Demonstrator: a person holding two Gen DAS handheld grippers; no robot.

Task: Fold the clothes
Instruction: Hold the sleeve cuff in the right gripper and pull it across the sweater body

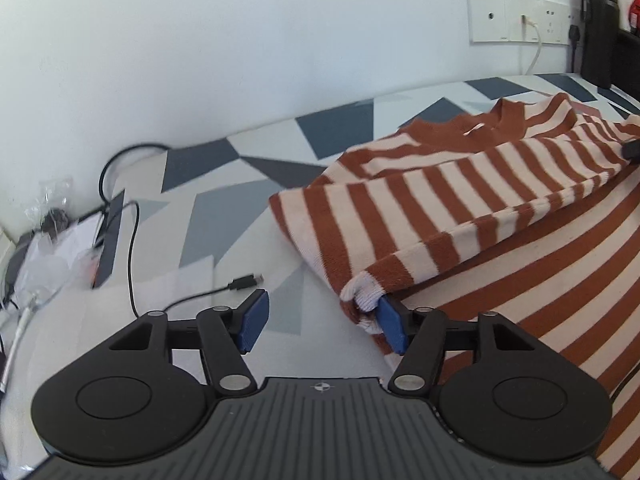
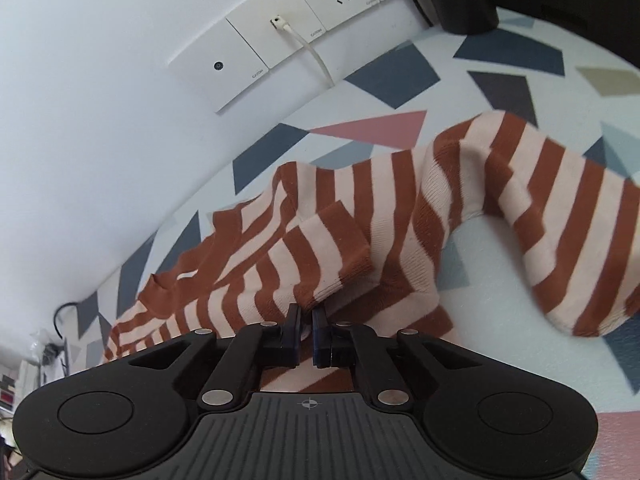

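Left wrist view: at the bottom of the frame the left gripper (image 1: 322, 322) stands spread, its blue pads well apart. The right-hand pad touches the pale cuff (image 1: 362, 294) of a sleeve, but nothing lies between the two pads. That sleeve belongs to a rust-and-cream striped sweater (image 1: 460, 208), which fills the right half of the frame on a bedsheet (image 1: 224, 216) printed with grey and blue shapes. The sleeve is folded across the body, and the brown collar (image 1: 496, 124) lies farther up, toward the upper right. Left of the gripper a black cable (image 1: 244, 282) rests on the sheet; clear plastic wrapping (image 1: 52, 236) sits at the left edge. Beyond, on the white wall, is a socket panel (image 1: 516, 16).

Right wrist view: the right gripper (image 2: 306, 334) at lower centre is pressed together; whether any cloth sits between its pads I cannot tell. The striped sweater (image 2: 304, 248) begins just past the tips. The other sleeve (image 2: 560, 208) arches to the right edge.
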